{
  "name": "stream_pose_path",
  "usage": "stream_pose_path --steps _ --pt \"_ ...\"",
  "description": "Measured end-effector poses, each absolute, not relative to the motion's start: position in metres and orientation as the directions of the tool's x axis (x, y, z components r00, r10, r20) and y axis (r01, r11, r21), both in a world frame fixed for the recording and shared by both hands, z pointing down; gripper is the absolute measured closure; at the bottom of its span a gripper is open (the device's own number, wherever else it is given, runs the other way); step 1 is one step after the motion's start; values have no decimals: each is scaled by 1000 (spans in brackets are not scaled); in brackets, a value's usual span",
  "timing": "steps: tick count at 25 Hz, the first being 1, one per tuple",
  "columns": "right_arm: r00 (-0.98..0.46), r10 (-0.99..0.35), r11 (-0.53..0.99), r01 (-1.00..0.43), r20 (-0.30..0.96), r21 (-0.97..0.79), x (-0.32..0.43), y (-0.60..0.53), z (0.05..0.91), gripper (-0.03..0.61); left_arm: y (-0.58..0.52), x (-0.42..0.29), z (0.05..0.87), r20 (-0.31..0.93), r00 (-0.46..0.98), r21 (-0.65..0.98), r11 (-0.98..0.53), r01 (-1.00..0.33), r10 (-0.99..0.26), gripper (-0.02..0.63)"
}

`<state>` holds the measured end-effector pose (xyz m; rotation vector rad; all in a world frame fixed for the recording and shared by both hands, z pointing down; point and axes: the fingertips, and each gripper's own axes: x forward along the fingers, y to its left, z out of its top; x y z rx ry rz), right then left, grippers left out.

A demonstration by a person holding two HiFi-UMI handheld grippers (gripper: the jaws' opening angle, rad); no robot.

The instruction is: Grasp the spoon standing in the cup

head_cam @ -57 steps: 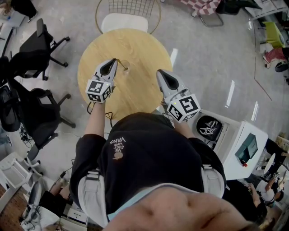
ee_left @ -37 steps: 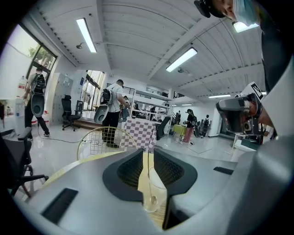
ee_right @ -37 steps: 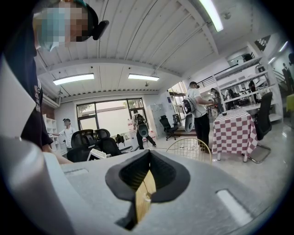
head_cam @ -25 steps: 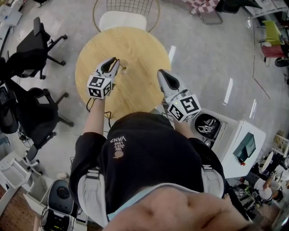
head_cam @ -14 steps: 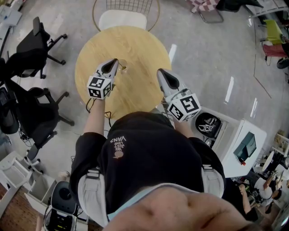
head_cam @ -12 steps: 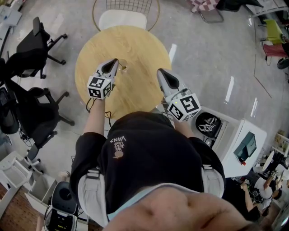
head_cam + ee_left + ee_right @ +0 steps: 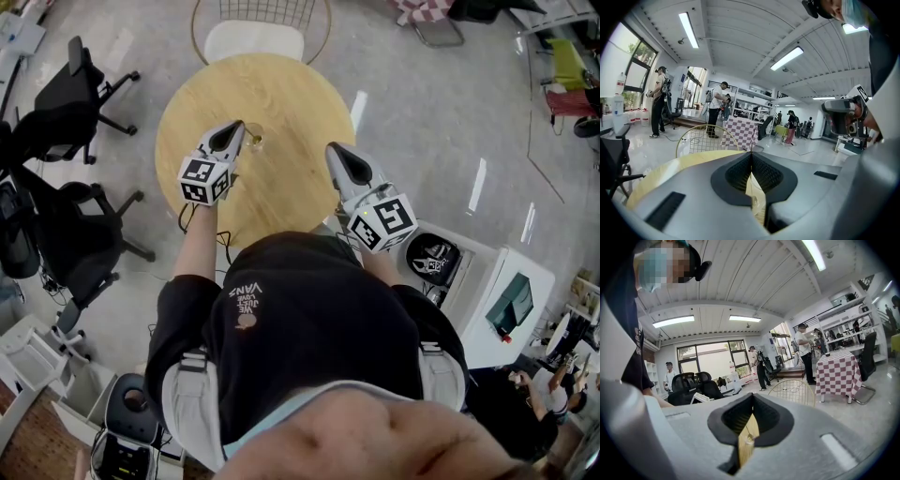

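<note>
The left hand-held gripper reaches over the left part of the round wooden tabletop, in the upper middle of the head view. Its tips end just left of a small clear cup that stands on the wood. The spoon shows there only as a thin line, running from the cup up and to the left until it meets those tips.

In the left gripper view the jaws of the left hand-held gripper meet at their tips. A thin stem, which looks like the spoon handle, is pinched between them. It stands almost straight up in the frame, with its end poking out past the tips. Lower down, in the gap between the jaws, the glassy cup shows faintly against the tabletop.

The right hand-held gripper hangs at the right edge of the tabletop, well apart from the cup. In the right gripper view the tips of the right hand-held gripper are pressed together with nothing between them. Through the slit below the tips the cup appears small and far off on the tabletop. The spoon rises from it, its handle leaning up and to the left in that frame and its bowl end down inside the cup.
</note>
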<state>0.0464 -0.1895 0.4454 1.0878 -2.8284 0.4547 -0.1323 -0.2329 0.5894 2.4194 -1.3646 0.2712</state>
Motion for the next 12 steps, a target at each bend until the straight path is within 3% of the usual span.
stream_pose_path --steps 12 --pt "-749 -641 709 -662 168 -244 50 -185 441 580 -231 -133 578 315 517 215 -471 -856 -796 601"
